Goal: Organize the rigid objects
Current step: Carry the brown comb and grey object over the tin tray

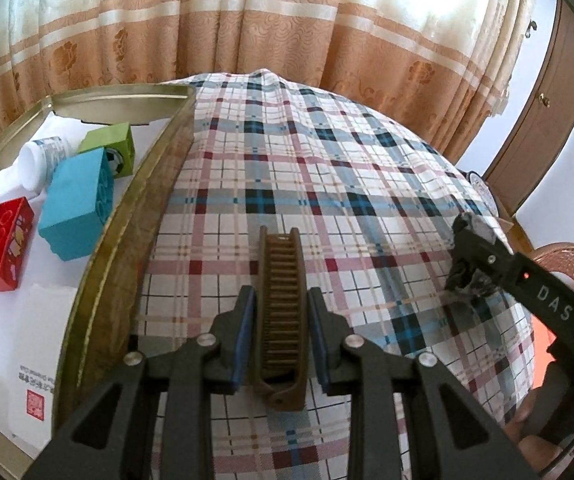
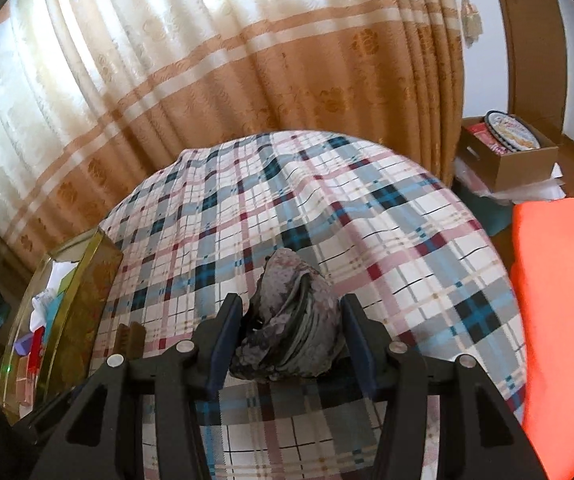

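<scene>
A brown comb (image 1: 282, 316) lies on the plaid tablecloth (image 1: 327, 168), lengthwise between the fingers of my left gripper (image 1: 281, 304). The pads stand close on both sides with small gaps, so the gripper is open around it. My right gripper (image 2: 293, 316) has a grey mottled shell-like rock (image 2: 291, 328) between its fingers; both pads look pressed against it. The right gripper also shows in the left wrist view (image 1: 467, 252) at the right, with the rock (image 1: 463, 276) in it. The comb (image 2: 129, 338) shows at lower left in the right wrist view.
A gold-rimmed box (image 1: 135, 216) stands at the table's left and holds a blue block (image 1: 75, 208), a red block (image 1: 5, 244), a green block (image 1: 109, 146) and a white bottle (image 1: 39, 160). Curtains hang behind. An orange cloth (image 2: 559, 300) lies at the right.
</scene>
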{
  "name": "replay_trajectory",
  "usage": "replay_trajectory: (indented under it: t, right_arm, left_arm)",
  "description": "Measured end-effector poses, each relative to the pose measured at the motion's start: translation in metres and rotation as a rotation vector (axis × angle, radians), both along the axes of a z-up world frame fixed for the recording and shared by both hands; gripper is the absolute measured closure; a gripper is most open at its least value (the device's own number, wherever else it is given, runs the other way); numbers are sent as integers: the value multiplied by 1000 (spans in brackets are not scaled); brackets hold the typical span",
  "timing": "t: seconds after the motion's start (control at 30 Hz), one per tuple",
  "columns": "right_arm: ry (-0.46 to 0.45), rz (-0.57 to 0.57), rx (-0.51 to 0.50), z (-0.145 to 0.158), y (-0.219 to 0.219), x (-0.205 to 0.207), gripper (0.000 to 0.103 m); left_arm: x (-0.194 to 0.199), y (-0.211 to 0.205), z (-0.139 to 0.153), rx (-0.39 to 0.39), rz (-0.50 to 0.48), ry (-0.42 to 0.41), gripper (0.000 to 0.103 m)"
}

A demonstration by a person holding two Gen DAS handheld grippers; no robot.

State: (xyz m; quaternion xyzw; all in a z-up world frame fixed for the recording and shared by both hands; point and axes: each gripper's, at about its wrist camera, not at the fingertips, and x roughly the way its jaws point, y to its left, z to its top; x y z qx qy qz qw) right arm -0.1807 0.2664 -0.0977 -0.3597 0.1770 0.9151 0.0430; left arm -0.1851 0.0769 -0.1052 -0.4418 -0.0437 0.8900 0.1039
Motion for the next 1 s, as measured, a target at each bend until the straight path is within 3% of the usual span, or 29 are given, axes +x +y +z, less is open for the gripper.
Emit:
replay_trajectory:
  t: [0.13, 0.47, 0.73, 1.0]
  right_arm:
    - [42, -21, 32, 6, -3, 7, 49]
    - [140, -55, 137, 22, -16, 21, 49]
    - [165, -70, 170, 26, -19, 26, 49]
    - [189, -90, 195, 30, -21, 32, 49]
  left_arm:
    - [3, 5, 0, -39, 0, 7, 78]
    - [3, 1, 1, -46, 27, 14, 79]
    - [20, 3, 21, -88, 9, 118, 79]
    - [26, -8, 44, -57, 6, 155, 79]
